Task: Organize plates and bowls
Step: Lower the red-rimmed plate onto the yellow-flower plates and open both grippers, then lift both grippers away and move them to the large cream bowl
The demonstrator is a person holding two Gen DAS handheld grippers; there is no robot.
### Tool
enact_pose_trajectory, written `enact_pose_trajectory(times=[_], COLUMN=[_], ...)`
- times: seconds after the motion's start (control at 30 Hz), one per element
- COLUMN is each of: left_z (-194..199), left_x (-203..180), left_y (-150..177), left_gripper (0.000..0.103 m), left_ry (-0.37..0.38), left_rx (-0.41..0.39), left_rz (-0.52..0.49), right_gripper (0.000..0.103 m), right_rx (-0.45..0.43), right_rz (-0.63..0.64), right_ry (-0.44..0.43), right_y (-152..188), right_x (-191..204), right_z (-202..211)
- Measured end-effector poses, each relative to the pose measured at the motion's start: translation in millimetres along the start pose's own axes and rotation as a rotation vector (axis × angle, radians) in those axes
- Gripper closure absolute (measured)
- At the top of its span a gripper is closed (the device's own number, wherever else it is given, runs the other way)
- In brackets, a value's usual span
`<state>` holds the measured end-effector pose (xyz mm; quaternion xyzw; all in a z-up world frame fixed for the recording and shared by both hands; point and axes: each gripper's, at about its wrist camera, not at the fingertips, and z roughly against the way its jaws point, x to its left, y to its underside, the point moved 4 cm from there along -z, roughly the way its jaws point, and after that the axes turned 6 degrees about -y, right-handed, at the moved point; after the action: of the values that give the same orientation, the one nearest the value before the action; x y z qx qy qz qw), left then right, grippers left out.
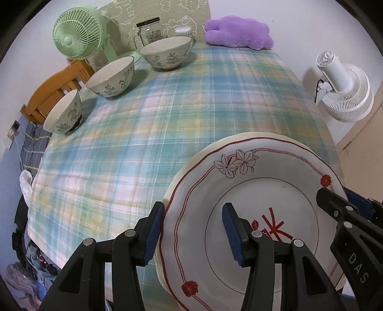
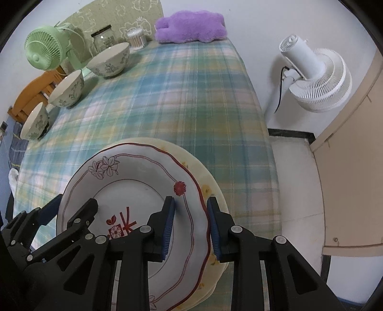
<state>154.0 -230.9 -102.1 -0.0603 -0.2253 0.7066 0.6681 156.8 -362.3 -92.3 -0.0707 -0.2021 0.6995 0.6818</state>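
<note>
White plate [image 1: 251, 191] with red scalloped rim lines, outlined flowers and a red centre mark, near end of the table. It lies on top of a cream plate [image 2: 205, 181], which shows only as a crescent past the white rim. Whether more plates sit under the cream one: cannot tell; stack edge is blurred and cut off at the frame bottom.

Left gripper [image 1: 194, 233]: jaws spread wide, straddling the left rim of the white plate. One blue pad [image 1: 153, 234] outside the rim, the other over the plate's well. Pad contact with the plate not clear. Right gripper [image 2: 190, 228]: jaws also spread, straddling the right rim, inner pad over the white plate, outer pad beside the cream rim. Neither visibly pinching.

Bowls, count three, all white with grey-green plant print, in a diagonal row along the table's left side: far bowl [image 1: 166, 53], middle bowl [image 1: 111, 76], near bowl [image 1: 64, 114]. The near bowl sits on something dark, unidentifiable.

Plaid tablecloth [image 1: 167, 114], blue-green-yellow, covers the table.

Far end: green fan [image 1: 76, 36], glass jar [image 1: 149, 31] with dark lid, small clear container [image 2: 137, 38] of pale sticks, purple plush [image 1: 239, 32], patterned cushion [image 1: 153, 12] behind. White fan [image 2: 316, 79] stands off the table's right side. Wooden chair back [image 1: 52, 91] left, partly hidden by the bowls.
</note>
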Motion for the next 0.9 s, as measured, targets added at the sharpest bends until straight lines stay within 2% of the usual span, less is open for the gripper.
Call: enact_pose_trajectory(times=[0.1,0.17,0.33,0.47,0.57,0.63,0.7,0.9], left_z=[0,-1,-2,-2,1,2,5,23], left_x=[-7,-10,-11,-15,-14,-12,-9,5], left_y=[1,1,1,3,5,4,4,-1], left_gripper=[0.052,0.047,0.043,0.034,0.029,0.028,0.028,0.019], left_ry=[-0.021,-0.027,-0.017,0.008,0.052,0.085,0.110,0.164], left_rx=[0.000,-0.004,-0.005,-0.004,-0.006,-0.003,-0.005,-0.050], left_rz=[-0.040,-0.054,-0.058,-0.070,-0.063,-0.051,-0.040,-0.034], right_gripper=[0.073,0.073,0.072,0.069,0.054,0.037,0.032,0.029], right_rx=[0.001,-0.002,-0.002,0.001,0.003,-0.001,-0.011,-0.051], right_rz=[-0.006,-0.008,-0.006,0.005,0.008,-0.002,0.000,0.048], right_ry=[0.013,0.027,0.040,0.054,0.045,0.017,-0.017,-0.020], right_y=[2,2,3,4,5,5,5,-1], right_x=[1,0,-1,1,2,1,4,26], right_z=[0,0,0,-1,-1,-1,2,16])
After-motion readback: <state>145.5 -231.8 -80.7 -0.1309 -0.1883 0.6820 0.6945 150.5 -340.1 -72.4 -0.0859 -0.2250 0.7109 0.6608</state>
